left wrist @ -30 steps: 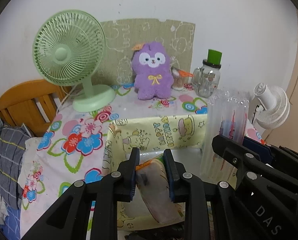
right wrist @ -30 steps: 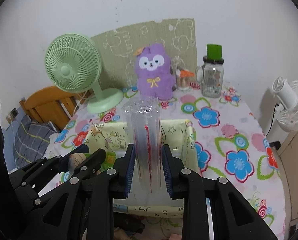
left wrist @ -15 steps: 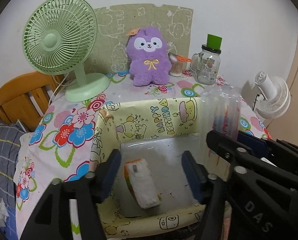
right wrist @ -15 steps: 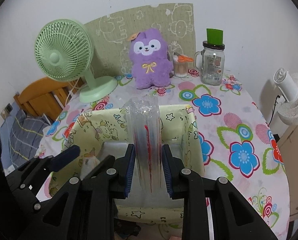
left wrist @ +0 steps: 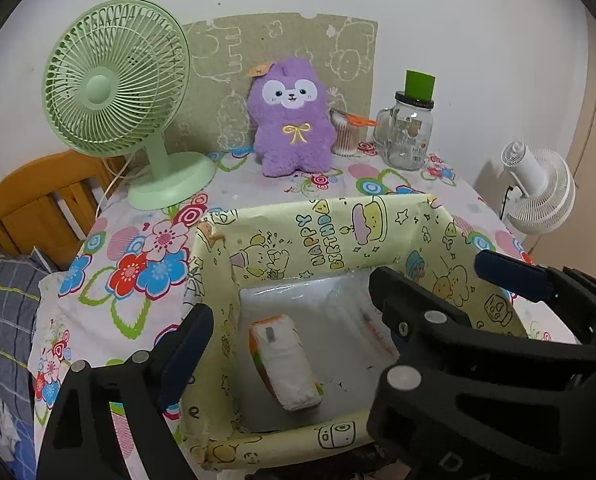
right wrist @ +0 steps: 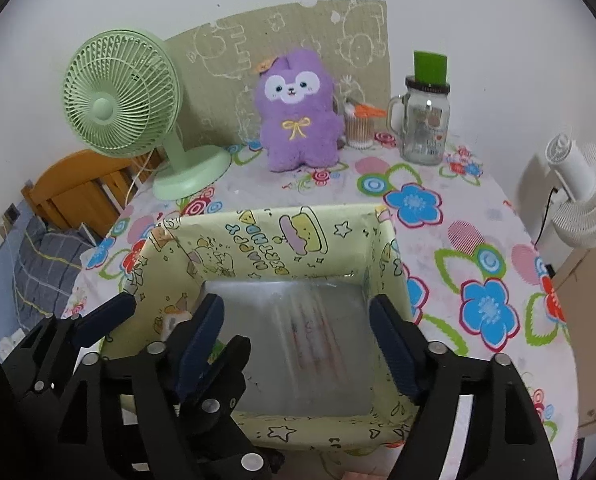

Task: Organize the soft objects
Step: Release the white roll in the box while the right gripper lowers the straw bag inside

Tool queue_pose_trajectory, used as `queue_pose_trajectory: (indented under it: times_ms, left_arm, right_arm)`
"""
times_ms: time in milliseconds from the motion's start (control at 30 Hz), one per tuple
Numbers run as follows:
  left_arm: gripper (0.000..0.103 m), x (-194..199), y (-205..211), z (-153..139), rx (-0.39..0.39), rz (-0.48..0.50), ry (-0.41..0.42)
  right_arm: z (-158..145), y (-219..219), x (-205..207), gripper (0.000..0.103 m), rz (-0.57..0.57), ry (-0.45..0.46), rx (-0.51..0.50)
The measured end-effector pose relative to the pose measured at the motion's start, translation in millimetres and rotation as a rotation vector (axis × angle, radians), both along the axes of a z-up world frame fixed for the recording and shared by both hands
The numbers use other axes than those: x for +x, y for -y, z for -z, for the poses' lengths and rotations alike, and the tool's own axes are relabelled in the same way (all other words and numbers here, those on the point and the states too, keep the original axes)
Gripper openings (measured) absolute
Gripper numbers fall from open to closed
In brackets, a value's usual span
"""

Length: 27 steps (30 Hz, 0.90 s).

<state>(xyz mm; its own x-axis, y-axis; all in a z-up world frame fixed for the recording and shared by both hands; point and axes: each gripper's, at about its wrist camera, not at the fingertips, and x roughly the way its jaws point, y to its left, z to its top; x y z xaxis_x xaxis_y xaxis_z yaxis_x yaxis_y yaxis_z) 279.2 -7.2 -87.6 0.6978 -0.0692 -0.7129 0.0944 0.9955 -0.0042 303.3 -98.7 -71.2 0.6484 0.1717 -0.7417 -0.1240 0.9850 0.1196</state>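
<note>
Both grippers hang with jaws spread wide and empty above a yellow box [right wrist: 389,256] on a flowered tablecloth [right wrist: 477,240], the right gripper [right wrist: 298,332] over its middle and the left gripper [left wrist: 286,320] just beside it; only the left finger [left wrist: 186,344] of the left tool shows in its own view, the other hidden behind the right tool's black frame. On the box floor lies a white tissue pack [left wrist: 284,364] with orange edging, angled toward the near wall, and next to it a clear plastic sleeve [right wrist: 309,320] with red print, blurred in the right view. Their position suggests the soft items are meant to be gathered in the box, and the open jaws fit a release over it. The box's inner wall reads "HAPPY BIRTHDAY" among cartoon cakes and stars; the letters "DA" show on the right tool's frame. A purple plush toy [right wrist: 298,112] sits upright at the far edge of the table, well apart from the box, between a green fan [right wrist: 122,112] and a glass jar [right wrist: 425,124] with a green-topped lid, likely the next soft item to collect.
</note>
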Motion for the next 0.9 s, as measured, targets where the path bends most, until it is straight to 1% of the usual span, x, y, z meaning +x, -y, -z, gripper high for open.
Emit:
queue_pose_trajectory:
  times_ms: [200,367,700,900]
  left_arm:
    - [0.092,-8,-2,-11,-0.009,-0.017,0.018]
    - [0.092,-19,-2,-24,-0.014,-0.020,0.043]
    - [0.094,-50,0,-51,-0.004,-0.035,0.115]
    - [0.095,-72,2,-64,-0.003,-0.036,0.153]
  right_arm:
    - [-11,-1,-8,0.083,0.000,0.019,-0.006]
    - [-25,0,-22,0.084,0.004,0.055,-0.008]
    - [-55,2,-54,0.094,0.017,0.144,-0.018]
    - [-72,4,-77,0.095,0.027,0.186,-0.015]
